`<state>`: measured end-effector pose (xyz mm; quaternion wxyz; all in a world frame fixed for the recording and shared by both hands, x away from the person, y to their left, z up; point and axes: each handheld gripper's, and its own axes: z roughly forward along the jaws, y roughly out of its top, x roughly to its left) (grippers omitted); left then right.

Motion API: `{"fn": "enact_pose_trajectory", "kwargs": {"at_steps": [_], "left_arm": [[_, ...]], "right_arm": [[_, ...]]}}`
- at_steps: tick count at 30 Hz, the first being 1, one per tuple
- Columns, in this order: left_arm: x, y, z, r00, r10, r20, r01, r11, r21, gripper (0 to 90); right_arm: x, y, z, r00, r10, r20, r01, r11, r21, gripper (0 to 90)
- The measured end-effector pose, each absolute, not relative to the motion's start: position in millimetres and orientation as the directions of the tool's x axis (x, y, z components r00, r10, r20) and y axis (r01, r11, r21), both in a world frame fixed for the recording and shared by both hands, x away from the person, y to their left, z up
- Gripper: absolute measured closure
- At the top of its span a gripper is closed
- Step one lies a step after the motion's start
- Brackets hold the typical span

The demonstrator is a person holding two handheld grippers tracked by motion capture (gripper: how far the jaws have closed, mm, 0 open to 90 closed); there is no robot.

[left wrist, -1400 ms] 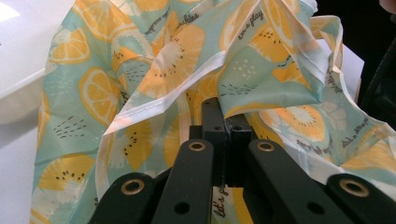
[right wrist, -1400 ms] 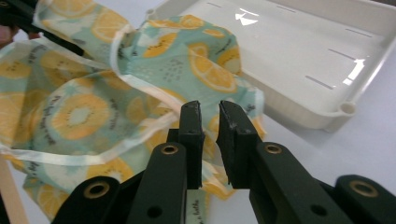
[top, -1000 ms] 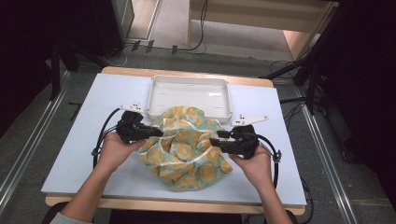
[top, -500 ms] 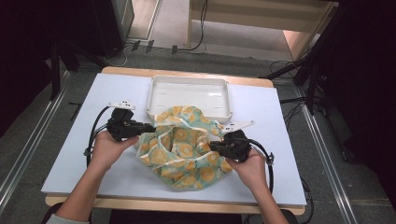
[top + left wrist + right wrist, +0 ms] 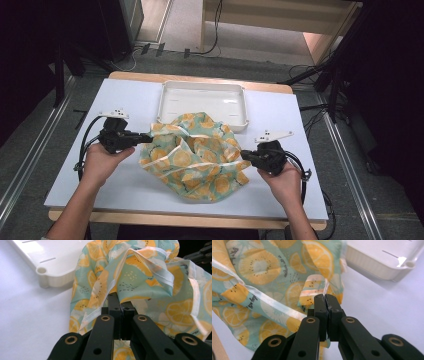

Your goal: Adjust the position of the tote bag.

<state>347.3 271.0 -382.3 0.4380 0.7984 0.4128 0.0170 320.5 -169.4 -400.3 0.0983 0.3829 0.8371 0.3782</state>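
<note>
Cloth (image 5: 196,154) lies crumpled at mid-table between your hands, its far edge touching the white tray (image 5: 202,100). Your left gripper (image 5: 144,137) is clenched on its left hem; your right gripper (image 5: 246,156), jaws just closed, pinches its right hem. The span runs left to right. Fabric thin, limp, lemon-printed; tray rigid, ribbed plastic.

One lemon-print cloth (image 5: 197,152), one white tray (image 5: 202,100) and two grippers (one in each hand) are counted on a single white surface (image 5: 130,100).
</note>
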Motion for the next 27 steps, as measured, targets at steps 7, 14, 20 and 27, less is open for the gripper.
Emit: {"fn": "enact_pose_trajectory", "kwargs": {"at_steps": [7,14,20,27], "left_arm": [[345,275,-384,0.651,0.679,-0.339,0.657,-0.280,0.700,90.0],[343,282,-386,0.639,0.684,-0.352,0.672,-0.273,0.688,90.0],[339,281,-392,0.645,0.676,-0.357,0.682,-0.297,0.668,90.0],[338,281,-397,0.643,0.672,-0.367,0.693,-0.307,0.652,81.9]], "right_arm": [[319,-184,-400,-0.660,0.741,0.123,0.578,0.397,0.713,90.0],[317,-206,-401,-0.613,0.780,0.129,0.600,0.353,0.718,90.0],[318,-212,-406,-0.597,0.792,0.125,0.610,0.347,0.713,90.0],[319,-204,-412,-0.628,0.766,0.138,0.610,0.375,0.698,88.2]]}}
